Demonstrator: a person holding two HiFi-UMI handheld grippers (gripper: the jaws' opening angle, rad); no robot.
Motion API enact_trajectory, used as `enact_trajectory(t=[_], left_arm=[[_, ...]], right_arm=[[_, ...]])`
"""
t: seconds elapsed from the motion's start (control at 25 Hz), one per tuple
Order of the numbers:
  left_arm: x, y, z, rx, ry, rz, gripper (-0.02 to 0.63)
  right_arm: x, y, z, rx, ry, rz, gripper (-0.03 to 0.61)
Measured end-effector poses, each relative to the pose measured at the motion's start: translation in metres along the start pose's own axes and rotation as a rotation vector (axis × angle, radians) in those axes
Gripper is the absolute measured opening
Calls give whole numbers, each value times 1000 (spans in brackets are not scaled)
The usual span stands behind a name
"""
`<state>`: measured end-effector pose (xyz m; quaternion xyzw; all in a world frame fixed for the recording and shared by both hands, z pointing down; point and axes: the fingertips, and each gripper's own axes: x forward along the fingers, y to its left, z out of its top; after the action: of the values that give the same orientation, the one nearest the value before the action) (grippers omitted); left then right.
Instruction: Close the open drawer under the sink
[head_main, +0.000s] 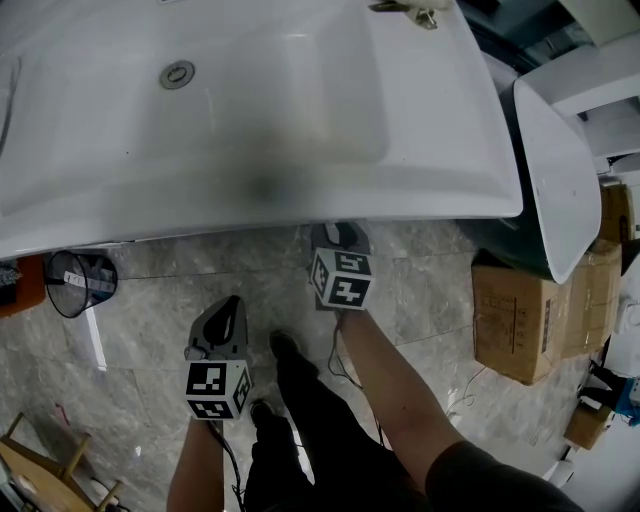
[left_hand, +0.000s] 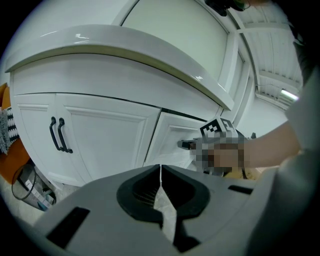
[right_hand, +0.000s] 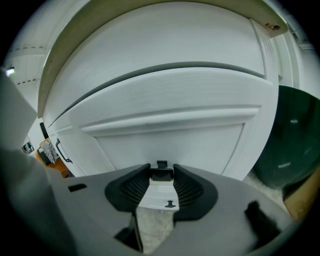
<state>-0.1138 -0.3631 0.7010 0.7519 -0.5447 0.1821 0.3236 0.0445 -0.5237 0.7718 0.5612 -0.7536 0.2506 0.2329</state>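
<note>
While tight on the slim black drawer handle (right_hand: 161, 175), ribbed right gripper (right_hand: 161, 169); left gripper (left_hand: 160, 167) pinched together.

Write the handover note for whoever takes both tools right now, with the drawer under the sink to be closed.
Left tool: shut, empty, held away from the cabinet doors.
Right tool: closed on the black handle of the drawer front, below the sink.
Done: handle gripped; from above, no drawer shows past the sink's rim.
Left: a dark gap shows above the front and I cannot tell if it is flush, so push it home, then let go.
</note>
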Motion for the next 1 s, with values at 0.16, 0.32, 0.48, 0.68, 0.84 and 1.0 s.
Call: enact_trajectory(t=[0.16, 0.32, 0.48, 0.68, 0.84, 1.0], left_arm=[[0, 2, 0, 3, 2, 1, 20], [-2, 0, -1, 3, 5, -2, 20], [-6, -1, -2, 2, 1, -3, 20], [-16, 1, -5, 0, -14, 1, 20], [-31, 1, -4, 2, -38, 1, 20], [-61, -4, -4, 15, -62, -7, 20]], right_arm=[[7, -1, 5, -11, 9, -10, 156], [8, -1, 6, -14, -1, -22, 156], [8, -1, 6, -16, -14, -20, 156], [2, 0, 11, -19, -23, -14, 158], [-18, 2, 12, -9, -41, -32, 158], [-56, 8, 6, -7, -51, -52, 158]])
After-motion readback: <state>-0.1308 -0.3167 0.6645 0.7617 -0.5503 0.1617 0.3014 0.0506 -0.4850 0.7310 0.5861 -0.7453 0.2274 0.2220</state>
